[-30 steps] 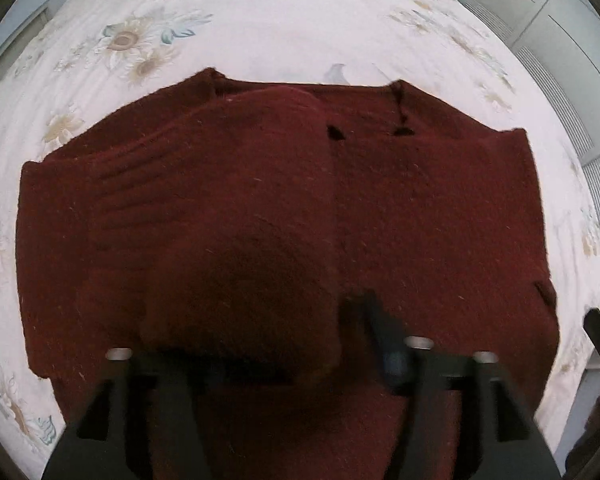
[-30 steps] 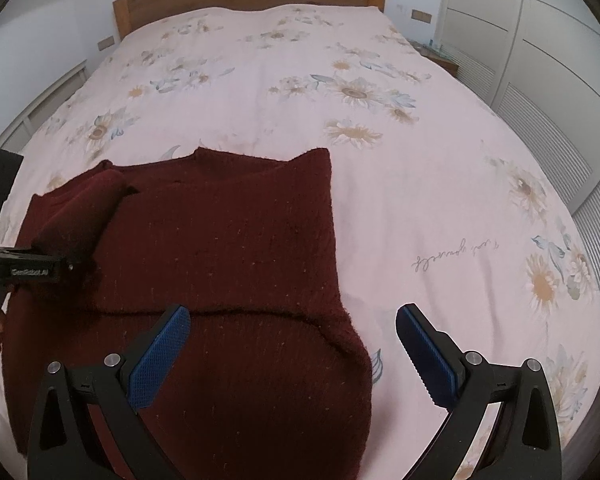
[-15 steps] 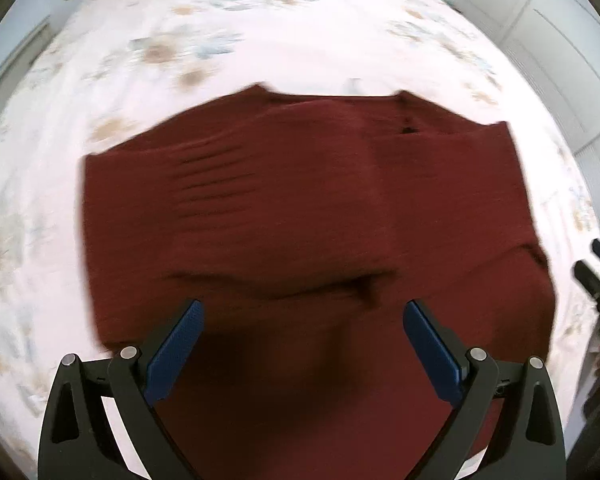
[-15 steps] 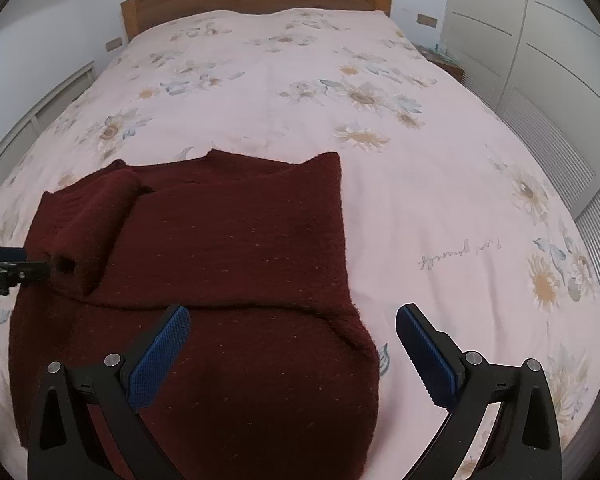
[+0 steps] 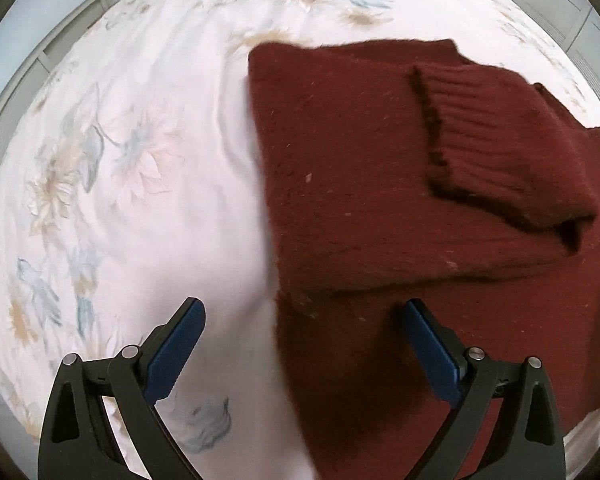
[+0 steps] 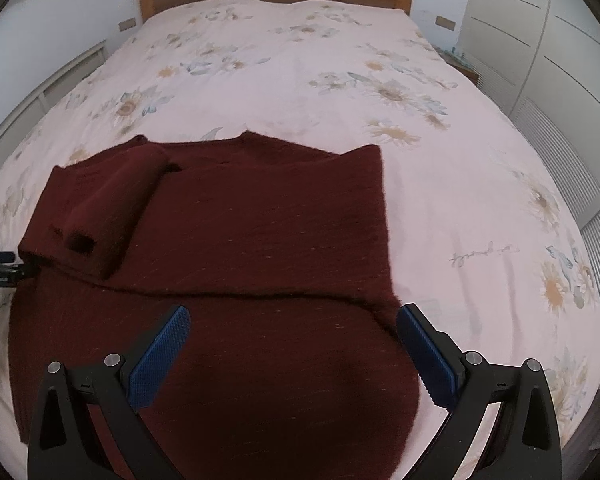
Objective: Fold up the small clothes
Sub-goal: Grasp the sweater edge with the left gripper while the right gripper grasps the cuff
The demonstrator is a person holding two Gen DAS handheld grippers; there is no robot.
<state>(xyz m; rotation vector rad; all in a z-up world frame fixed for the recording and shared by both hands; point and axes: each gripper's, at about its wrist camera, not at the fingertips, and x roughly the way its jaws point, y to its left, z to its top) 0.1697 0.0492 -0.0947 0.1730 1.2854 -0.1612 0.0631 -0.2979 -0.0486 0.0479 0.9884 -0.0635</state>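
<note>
A dark red sweater [image 5: 360, 184] lies flat on a floral bedspread [image 5: 120, 160], 1 ribbed sleeve [image 5: 500, 144] folded across its body. The left gripper [image 5: 300, 332] hangs above the sweater's left edge, its 2 blue-padded fingers [image 5: 176, 344] spread wide, 1 over the bedspread, the other over the knit, holding nothing.

Fuzzy knit sweater [image 6: 236, 248]; smooth cotton bedspread [image 6: 300, 60].

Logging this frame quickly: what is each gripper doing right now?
Left gripper: open, holding nothing, over the sweater's edge.
Right gripper: open, holding nothing, above the sweater.
</note>
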